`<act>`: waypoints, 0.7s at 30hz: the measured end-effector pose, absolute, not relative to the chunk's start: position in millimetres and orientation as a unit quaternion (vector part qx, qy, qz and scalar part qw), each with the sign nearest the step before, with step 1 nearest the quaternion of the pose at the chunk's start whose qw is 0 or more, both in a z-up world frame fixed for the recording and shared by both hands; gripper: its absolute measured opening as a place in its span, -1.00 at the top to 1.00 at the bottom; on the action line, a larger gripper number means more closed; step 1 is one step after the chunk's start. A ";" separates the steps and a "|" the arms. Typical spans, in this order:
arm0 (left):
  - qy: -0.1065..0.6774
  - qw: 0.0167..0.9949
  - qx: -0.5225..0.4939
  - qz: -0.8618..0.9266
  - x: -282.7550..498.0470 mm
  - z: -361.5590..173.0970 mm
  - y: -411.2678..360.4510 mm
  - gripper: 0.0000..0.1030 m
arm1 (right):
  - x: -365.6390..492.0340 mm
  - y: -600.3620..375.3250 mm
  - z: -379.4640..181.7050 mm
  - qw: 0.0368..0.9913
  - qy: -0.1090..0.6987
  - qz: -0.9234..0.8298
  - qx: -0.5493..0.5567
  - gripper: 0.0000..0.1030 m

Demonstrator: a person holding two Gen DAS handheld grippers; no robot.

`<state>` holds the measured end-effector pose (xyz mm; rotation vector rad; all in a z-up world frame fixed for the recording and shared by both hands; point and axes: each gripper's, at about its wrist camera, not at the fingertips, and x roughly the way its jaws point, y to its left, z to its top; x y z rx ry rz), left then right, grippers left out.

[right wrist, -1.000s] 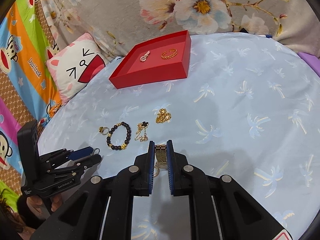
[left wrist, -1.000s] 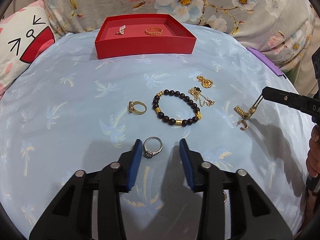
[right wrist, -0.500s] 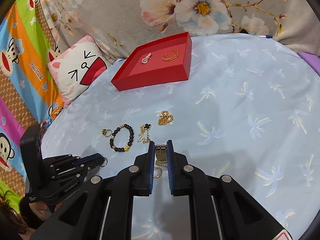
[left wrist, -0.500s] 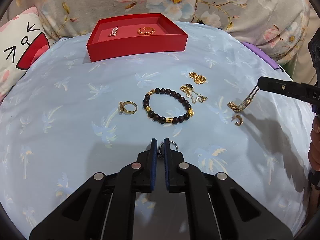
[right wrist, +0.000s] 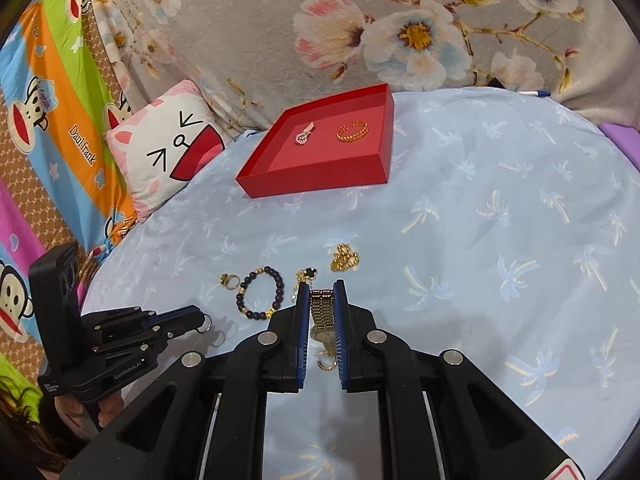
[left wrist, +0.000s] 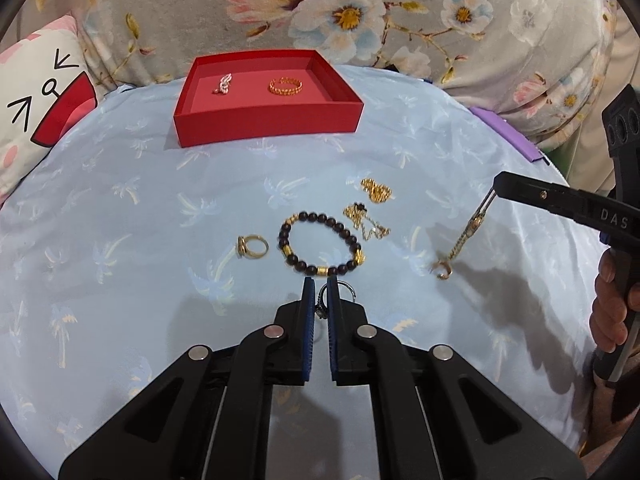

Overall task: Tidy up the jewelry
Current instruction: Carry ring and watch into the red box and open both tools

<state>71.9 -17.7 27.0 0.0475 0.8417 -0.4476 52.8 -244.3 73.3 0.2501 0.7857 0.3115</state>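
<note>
The left claw (left wrist: 319, 300) is pinched tight on a silver ring (left wrist: 325, 302), which stands between its blue pads (left wrist: 307, 320) just above the pale blue cloth (left wrist: 120, 280) that covers the table. The right claw (right wrist: 321, 312) is narrowly closed on a gold watch (right wrist: 322, 322); the band hangs down from the pads, with its loose end curling just over the cloth.

Just past the left claw lies a dark bead bracelet (left wrist: 320, 246) with gold spacers. A gold ring (left wrist: 251, 246) rests to its left, close but apart. To the bracelet's right is a thin gold chain (left wrist: 366, 222), and a little farther back a bunched gold chain (left wrist: 376, 190).

At the far edge of the cloth sits a red tray (left wrist: 268, 122). Inside it lie a small pearly brooch (left wrist: 223, 83) on the left and a gold bangle (left wrist: 285, 86) on the right, well apart. A cartoon pillow (left wrist: 36, 120) leans at the far left, against flowered fabric (left wrist: 360, 12).
</note>
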 end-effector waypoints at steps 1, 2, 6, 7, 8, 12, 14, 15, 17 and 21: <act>0.402 0.889 0.019 -0.217 74.7 33.0 -15.7 0.90 | 54.2 -243.5 77.0 0.905 0.379 0.152 0.119 0.79; 0.398 0.891 0.018 -0.219 77.0 37.8 -14.5 0.90 | 56.5 -243.0 82.7 0.906 0.376 0.155 0.117 0.79; 0.379 0.899 0.017 -0.220 93.1 62.2 -7.9 0.90 | 69.7 -239.3 107.4 0.913 0.360 0.160 0.104 0.79; 0.374 0.901 0.017 -0.221 100.3 69.6 -6.4 0.90 | 75.5 -237.6 114.2 0.915 0.356 0.162 0.099 0.79; 0.367 0.903 0.017 -0.222 107.7 76.3 -5.0 0.90 | 81.2 -235.8 120.1 0.917 0.352 0.163 0.095 0.79; 0.347 0.915 0.025 -0.204 147.4 95.2 -1.9 0.90 | 118.4 -226.9 145.3 0.924 0.336 0.163 0.077 0.79; 0.344 0.918 0.024 -0.197 176.0 101.9 -0.5 0.90 | 142.1 -222.4 156.4 0.927 0.330 0.163 0.074 0.79; 0.343 0.918 0.023 -0.197 187.4 103.5 0.8 0.90 | 153.9 -220.5 160.5 0.928 0.328 0.163 0.073 0.79; 0.337 0.923 0.026 -0.185 216.6 106.9 0.6 0.90 | 178.9 -217.0 167.0 0.930 0.323 0.159 0.072 0.79; 0.336 0.925 0.025 -0.177 267.4 104.9 -1.3 0.90 | 229.2 -211.8 168.2 0.931 0.321 0.151 0.079 0.79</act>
